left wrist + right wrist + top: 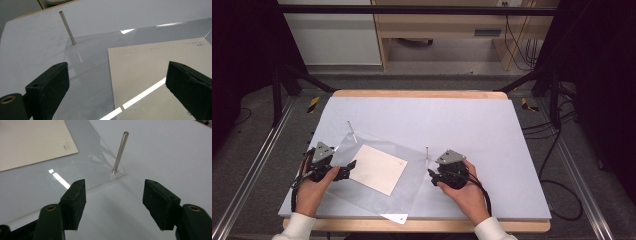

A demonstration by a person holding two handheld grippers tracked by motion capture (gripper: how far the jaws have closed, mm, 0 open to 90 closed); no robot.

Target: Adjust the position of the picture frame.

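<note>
Clear sheet (377, 172) with cream card flat between left gripper (346, 169) and right gripper (432, 175), both wide open, empty.

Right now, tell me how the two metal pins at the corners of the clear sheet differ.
The left pin stands at the clear sheet's far corner, ahead of the left gripper; the right pin stands at the sheet's right corner, just ahead of the right gripper. In the high view the left pin leans leftward, while the right pin looks upright. Both are thin, silvery rods seated at sheet corners, gripped by neither gripper.
</note>
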